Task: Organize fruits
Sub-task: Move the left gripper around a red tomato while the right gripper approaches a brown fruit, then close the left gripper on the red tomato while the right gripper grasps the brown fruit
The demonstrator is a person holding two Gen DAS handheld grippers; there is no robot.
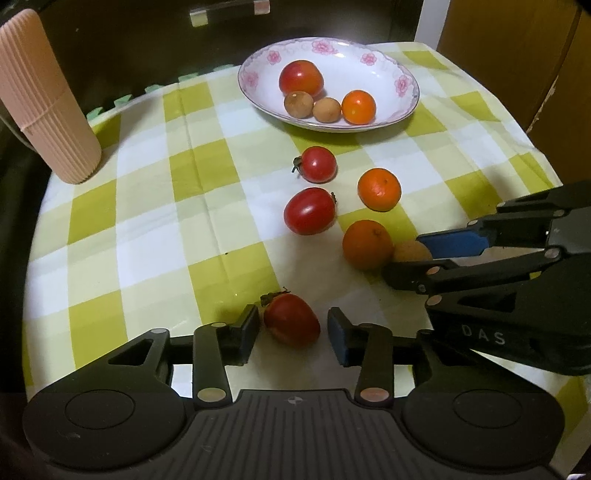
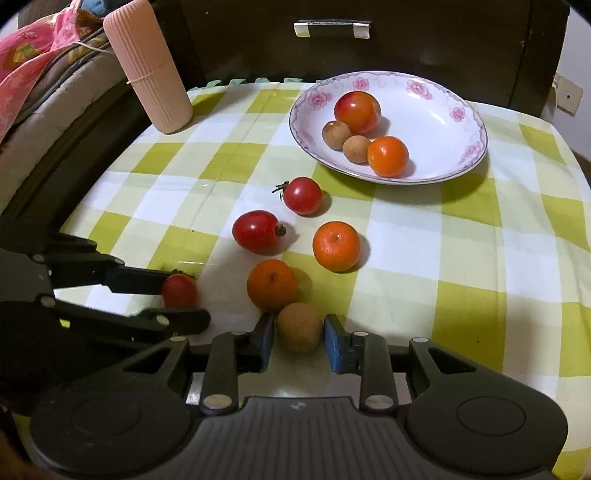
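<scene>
A: Nearest first, what is each tool doing?

B: The left tool (image 1: 291, 328) points down at the checked surface (image 1: 147, 229) with a red tomato (image 1: 291, 320) between its pads. There is a gap on the right side and the left pad sits just beside the fruit, so it stands open around it, not pressing.

A: And the right tool?

B: The right tool (image 2: 299, 338) straddles a brown longan (image 2: 299, 328). Slim gaps show on both sides, so it is open too, with nothing gripped.

A: What lies just beyond?

B: A dull orange (image 2: 272, 284) touches the longan's far side. Past it, a second orange (image 2: 336, 246) lies to the right and an oval tomato (image 2: 256, 231) to the left. Farther still sits a round tomato (image 2: 303, 195) with its stem pointing left.

A: And the plate?

B: The flowered plate (image 2: 443, 110) stands at the far right. It holds a large tomato (image 2: 357, 112), two longans (image 2: 336, 134) (image 2: 356, 148) and a small orange (image 2: 388, 156), all bunched together.

A: Anything else?

B: A ribbed pink cylinder (image 2: 147, 66) stands upright at the far left corner. Behind the surface is dark furniture with a metal handle (image 2: 332, 28).
</scene>
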